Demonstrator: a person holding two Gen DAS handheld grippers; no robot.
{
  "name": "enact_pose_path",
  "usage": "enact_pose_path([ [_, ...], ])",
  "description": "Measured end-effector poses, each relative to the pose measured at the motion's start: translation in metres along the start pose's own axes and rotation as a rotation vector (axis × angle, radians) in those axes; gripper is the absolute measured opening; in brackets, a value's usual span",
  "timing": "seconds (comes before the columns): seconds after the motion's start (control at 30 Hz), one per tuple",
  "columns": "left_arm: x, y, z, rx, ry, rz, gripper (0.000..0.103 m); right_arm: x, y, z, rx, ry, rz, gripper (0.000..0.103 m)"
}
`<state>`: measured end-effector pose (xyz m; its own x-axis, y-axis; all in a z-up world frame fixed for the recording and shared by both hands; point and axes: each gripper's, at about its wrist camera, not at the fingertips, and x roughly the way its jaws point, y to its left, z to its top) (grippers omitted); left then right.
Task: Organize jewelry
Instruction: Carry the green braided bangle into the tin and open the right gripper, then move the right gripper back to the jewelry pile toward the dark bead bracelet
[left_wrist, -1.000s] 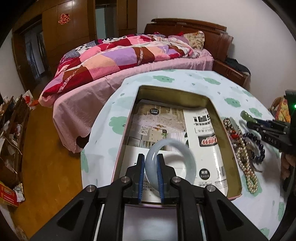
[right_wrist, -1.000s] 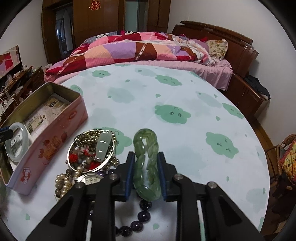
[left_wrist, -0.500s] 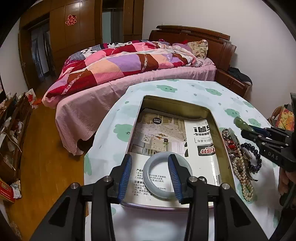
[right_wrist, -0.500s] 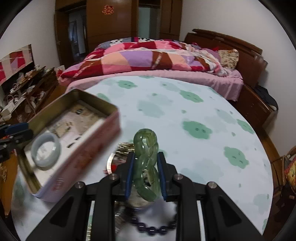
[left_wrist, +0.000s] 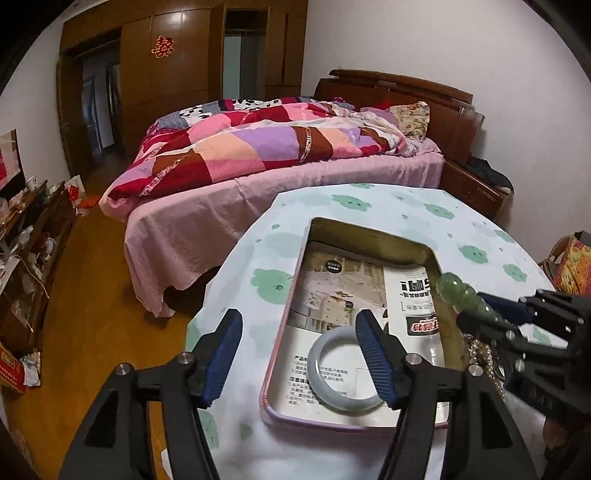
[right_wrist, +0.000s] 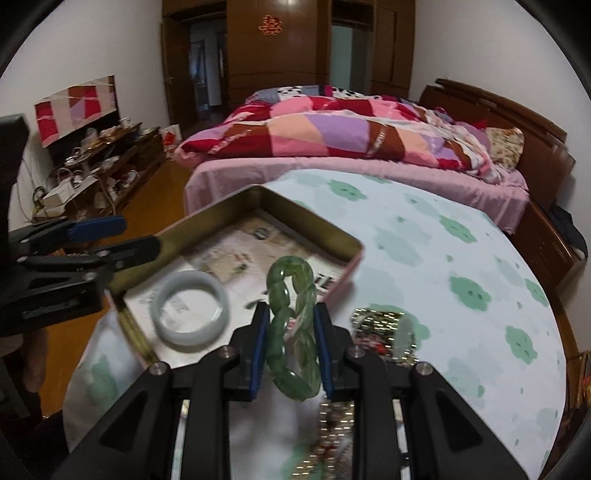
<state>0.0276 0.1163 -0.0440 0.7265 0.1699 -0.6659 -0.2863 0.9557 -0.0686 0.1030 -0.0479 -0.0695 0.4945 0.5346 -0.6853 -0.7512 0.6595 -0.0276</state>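
A pale jade bangle (left_wrist: 341, 371) lies flat on printed paper inside the open pink tin (left_wrist: 291, 291). My left gripper (left_wrist: 299, 360) is open wide and empty, raised above the tin's near left corner. My right gripper (right_wrist: 290, 349) is shut on a green braided bracelet (right_wrist: 293, 328), held above the tin's right edge; the bracelet also shows in the left wrist view (left_wrist: 463, 297). In the right wrist view the pale bangle (right_wrist: 190, 312) lies in the tin (right_wrist: 349, 266), and the left gripper (right_wrist: 110, 236) is at the far left.
A heap of bead and pearl jewellery (right_wrist: 382, 332) lies on the round table (right_wrist: 461, 295) right of the tin. A bed with a patchwork quilt (left_wrist: 258, 144) stands beyond the table. A cluttered low cabinet (right_wrist: 99, 162) stands at left.
My left gripper opened, let the pale bangle go into the tin and drew back upward. My right gripper carried the green bracelet left, from the jewellery heap to above the tin.
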Motion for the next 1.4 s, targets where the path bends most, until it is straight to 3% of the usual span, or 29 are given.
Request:
enact_pose_path([
  [0.3, 0.005, 0.002, -0.001, -0.008, 0.019, 0.018, 0.065, 0.006, 0.024, -0.005, -0.055, 0.026, 0.038, 0.028],
  [0.53, 0.011, 0.0, -0.002, -0.007, 0.042, 0.022, 0.066, 0.002, 0.026, -0.009, -0.051, 0.026, 0.075, 0.038],
  [0.6, 0.012, -0.001, -0.003, -0.006, 0.041, 0.02, 0.066, 0.001, 0.027, -0.009, -0.05, 0.017, 0.073, 0.046],
  [0.93, 0.012, -0.006, -0.004, -0.013, 0.036, 0.016, 0.066, -0.009, 0.017, -0.013, -0.002, -0.02, 0.066, 0.046],
  [1.13, 0.007, -0.028, -0.009, 0.011, 0.023, 0.012, 0.071, -0.019, -0.006, -0.023, 0.063, -0.038, 0.028, 0.046],
  [1.4, -0.01, -0.054, -0.007, 0.048, -0.022, -0.055, 0.073, -0.041, -0.064, -0.052, 0.194, -0.03, -0.115, 0.047],
])
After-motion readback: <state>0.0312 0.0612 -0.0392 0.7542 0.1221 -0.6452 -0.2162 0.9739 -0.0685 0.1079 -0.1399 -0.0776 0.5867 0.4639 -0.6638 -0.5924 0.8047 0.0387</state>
